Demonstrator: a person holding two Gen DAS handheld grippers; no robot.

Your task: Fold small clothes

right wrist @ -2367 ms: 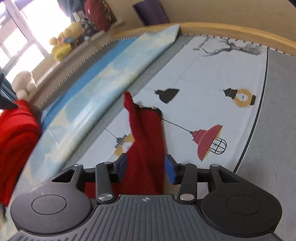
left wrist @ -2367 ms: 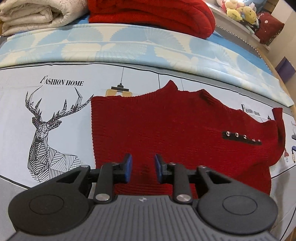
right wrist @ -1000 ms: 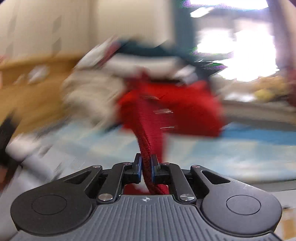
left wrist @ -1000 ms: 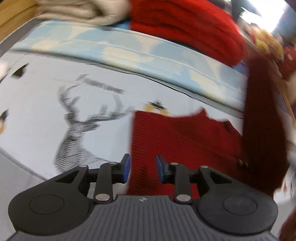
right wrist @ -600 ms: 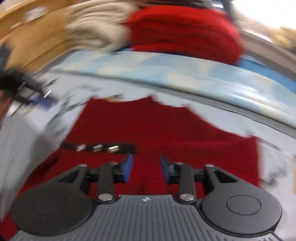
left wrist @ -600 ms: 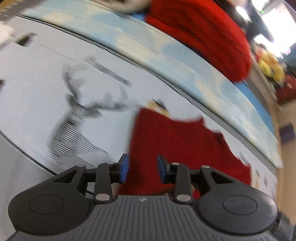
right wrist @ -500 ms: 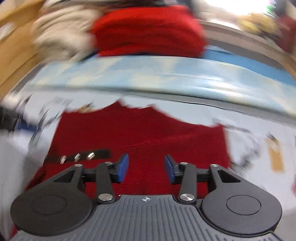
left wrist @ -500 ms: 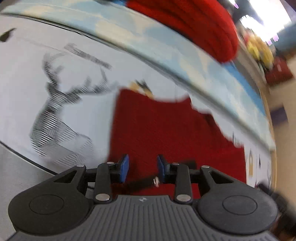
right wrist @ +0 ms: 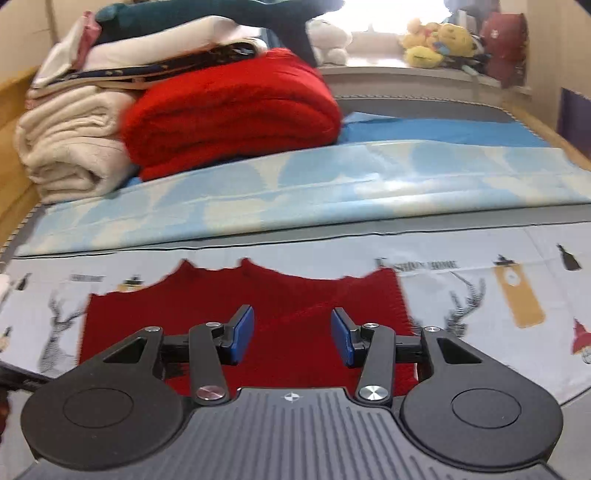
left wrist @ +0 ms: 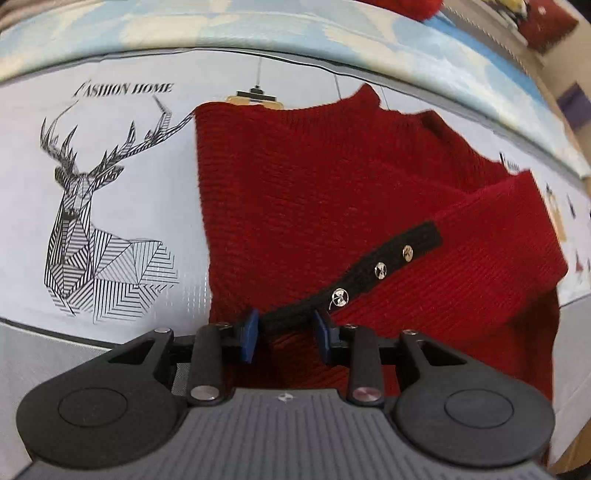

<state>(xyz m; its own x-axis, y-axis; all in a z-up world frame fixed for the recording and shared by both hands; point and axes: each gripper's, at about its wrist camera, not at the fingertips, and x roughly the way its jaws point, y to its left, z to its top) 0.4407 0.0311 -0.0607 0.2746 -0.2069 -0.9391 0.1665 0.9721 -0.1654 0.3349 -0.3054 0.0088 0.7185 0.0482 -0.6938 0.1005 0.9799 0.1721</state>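
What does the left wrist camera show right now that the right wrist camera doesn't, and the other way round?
Only the left wrist view shows the black button strip with metal studs on the sleeve folded across the sweater, running between the open left gripper, and the large line-drawn deer print. Only the right wrist view shows the folded bright red blanket, the cream blankets, the yellow plush toys, and the right gripper, whose jaws have just been opening, gripping nothing. Both show the dark red knitted sweater on the printed bedsheet.

A bed in a bright room

I see a sunny far window (right wrist: 373, 14) and folded blankets (right wrist: 147, 110) piled far left on the bed (right wrist: 443, 173).
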